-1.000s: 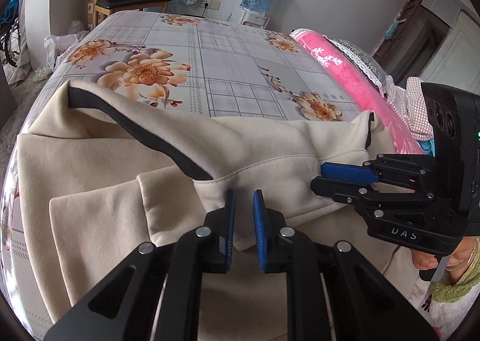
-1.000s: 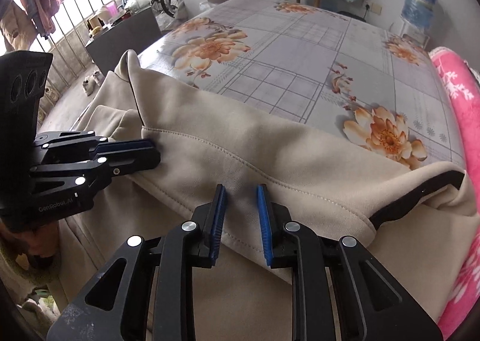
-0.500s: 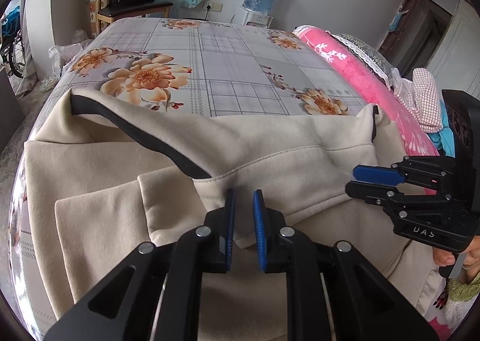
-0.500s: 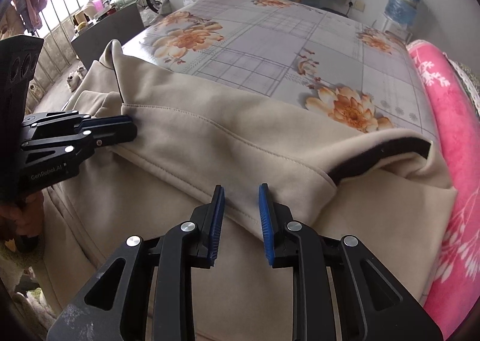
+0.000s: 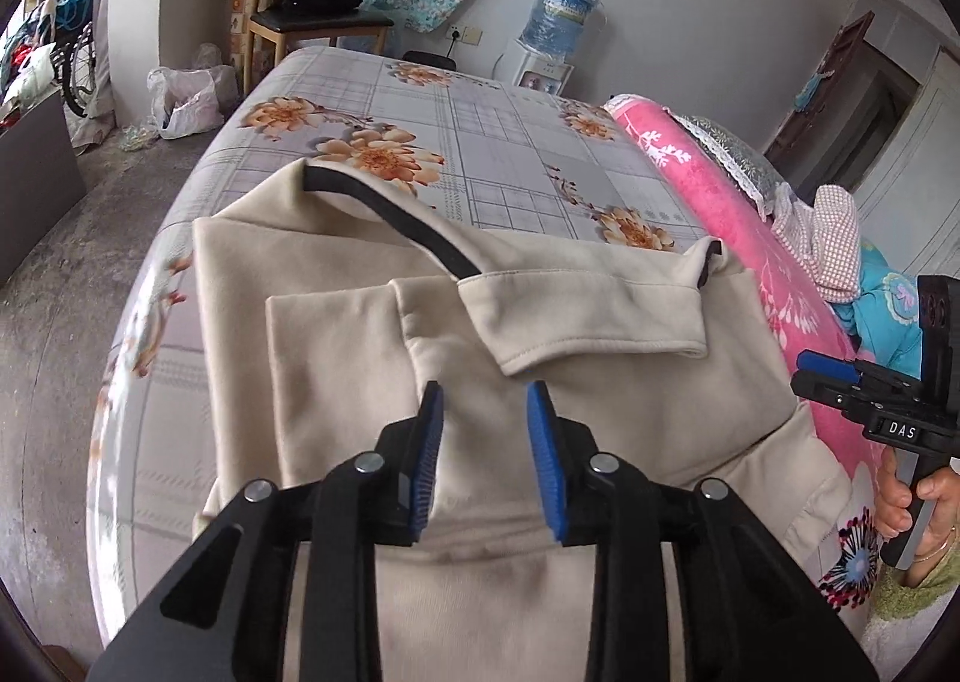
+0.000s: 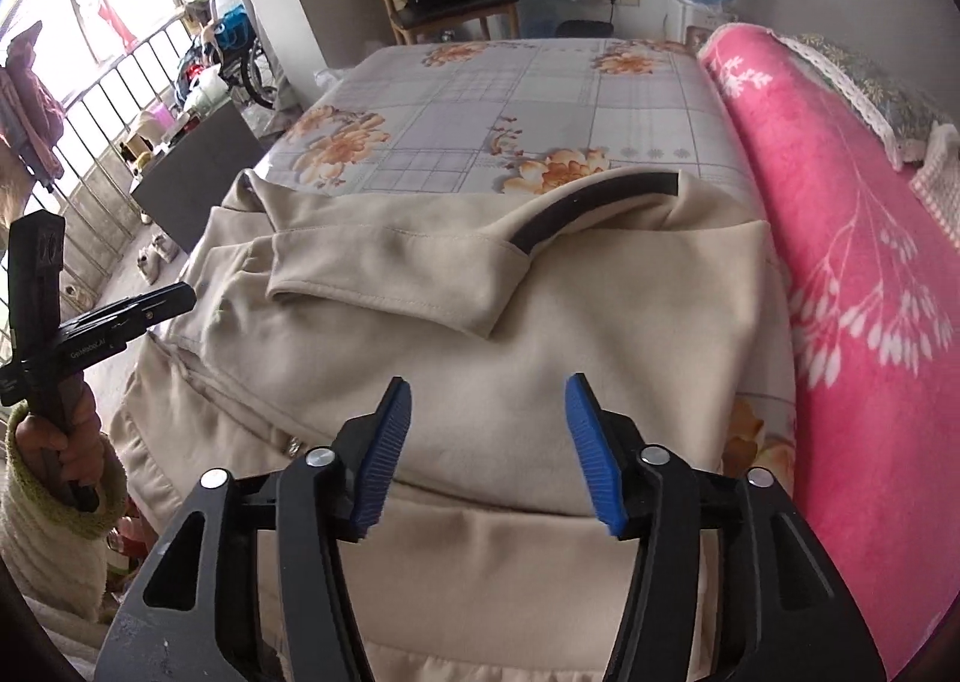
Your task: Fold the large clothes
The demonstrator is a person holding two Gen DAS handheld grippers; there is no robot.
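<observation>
A large beige garment with black trim [image 5: 558, 412] lies partly folded on the near end of the bed, its hem band [image 5: 588, 316] laid back over the body. It also shows in the right wrist view [image 6: 480, 358]. My left gripper [image 5: 485, 406] is open and empty, just above the cloth near the folded band. My right gripper [image 6: 489, 400] is open wider, empty, above the garment's middle. The right gripper also shows at the right edge of the left wrist view [image 5: 822, 370], and the left gripper at the left of the right wrist view [image 6: 180, 295].
The bed has a grey floral sheet [image 5: 456, 141]. A pink blanket [image 6: 852, 274] runs along the right side, with clothes piled on it [image 5: 828, 238]. A wooden chair [image 5: 312, 15] and a water dispenser [image 5: 558, 33] stand beyond the bed's far end.
Both grippers were shut on the garment's folded edge; now both have opened, let it go and drawn back. The fold now lies flat on the garment.
</observation>
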